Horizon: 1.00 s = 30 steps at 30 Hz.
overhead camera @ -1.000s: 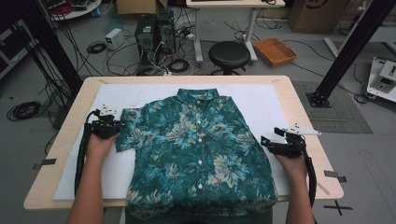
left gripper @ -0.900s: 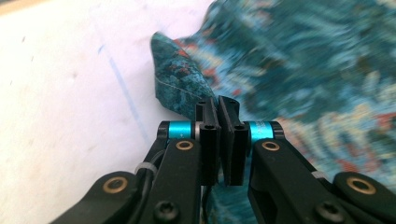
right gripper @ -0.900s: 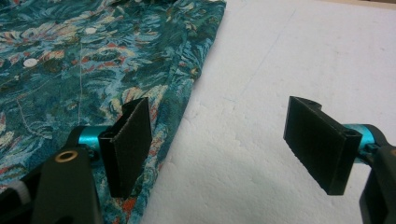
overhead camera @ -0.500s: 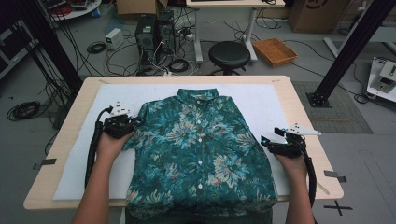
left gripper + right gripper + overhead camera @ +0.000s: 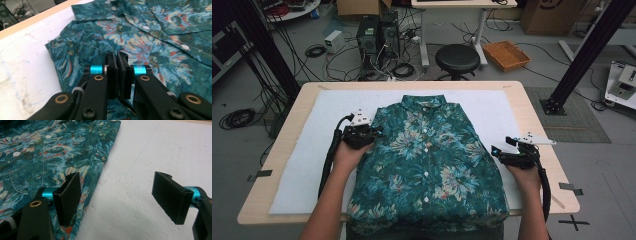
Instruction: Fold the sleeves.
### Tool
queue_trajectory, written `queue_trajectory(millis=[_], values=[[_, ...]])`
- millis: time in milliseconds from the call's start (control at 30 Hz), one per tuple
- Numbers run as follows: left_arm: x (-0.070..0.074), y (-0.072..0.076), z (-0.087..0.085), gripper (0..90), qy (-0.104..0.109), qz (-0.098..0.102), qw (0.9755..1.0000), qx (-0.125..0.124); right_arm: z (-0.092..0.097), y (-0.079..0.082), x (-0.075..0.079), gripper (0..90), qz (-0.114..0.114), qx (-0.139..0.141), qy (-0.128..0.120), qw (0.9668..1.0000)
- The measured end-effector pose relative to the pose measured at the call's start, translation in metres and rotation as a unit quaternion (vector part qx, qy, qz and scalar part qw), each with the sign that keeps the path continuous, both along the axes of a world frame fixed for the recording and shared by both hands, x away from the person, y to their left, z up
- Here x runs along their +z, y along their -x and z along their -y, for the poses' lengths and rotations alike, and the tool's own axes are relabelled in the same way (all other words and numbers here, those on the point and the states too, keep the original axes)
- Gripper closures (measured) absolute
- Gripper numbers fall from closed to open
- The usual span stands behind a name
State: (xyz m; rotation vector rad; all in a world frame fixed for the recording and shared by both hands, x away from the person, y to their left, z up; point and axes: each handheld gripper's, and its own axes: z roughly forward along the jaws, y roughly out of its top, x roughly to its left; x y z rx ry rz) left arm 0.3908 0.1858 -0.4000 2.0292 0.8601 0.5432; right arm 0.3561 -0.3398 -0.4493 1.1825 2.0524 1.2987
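A teal floral short-sleeved shirt (image 5: 427,165) lies buttoned and face up on a white mat (image 5: 307,165), collar at the far side. My left gripper (image 5: 371,134) is over the shirt's left shoulder. In the left gripper view its jaws (image 5: 117,53) are pressed together, apparently pinching the left sleeve (image 5: 75,50), which is folded inward over the body. My right gripper (image 5: 498,150) rests at the shirt's right edge. Its jaws (image 5: 120,195) stand wide open, one pad over the shirt's hem (image 5: 95,175) and the other over bare mat.
The mat covers a wooden table (image 5: 279,150). Bare mat lies left and right of the shirt (image 5: 150,150). On the floor beyond the table stand a black stool (image 5: 457,57), computer towers (image 5: 374,35) with cables, and a wicker tray (image 5: 507,54).
My left gripper has moved right from the table's left side, drawing the left sleeve in over the shirt body. The right gripper has stayed put.
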Motion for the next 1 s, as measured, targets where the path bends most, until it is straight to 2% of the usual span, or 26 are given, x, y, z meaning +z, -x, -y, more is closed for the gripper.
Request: queue_trajectory(millis=[400, 500, 667, 800, 833, 1000], values=[[-0.001, 0.002, 0.028, 86.7, 0.008, 0.000, 0.9994, -0.032, 0.000, 0.000, 0.000, 24.0, -0.002, -0.001, 0.000, 1.0000], [-0.002, 0.002, 0.035, 86.5, 0.004, -0.003, 0.9990, -0.043, 0.000, 0.000, 0.000, 24.1, -0.001, -0.001, 0.000, 1.0000], [-0.002, 0.005, 0.041, 84.1, 0.005, -0.005, 0.9984, -0.057, 0.000, 0.000, 0.000, 24.0, -0.001, 0.000, 0.000, 1.0000], [0.001, 0.009, 0.044, 81.7, 0.016, -0.003, 0.9970, -0.076, 0.000, 0.000, 0.000, 24.0, -0.001, 0.000, 0.000, 1.0000], [0.002, 0.010, 0.046, 81.7, 0.028, -0.007, 0.9962, -0.082, 0.000, 0.000, 0.000, 24.1, -0.001, 0.000, 0.000, 1.0000], [0.003, 0.011, 0.046, 76.6, 0.032, -0.010, 0.9963, -0.079, 0.000, 0.000, 0.000, 24.0, -0.002, 0.000, 0.000, 1.0000]])
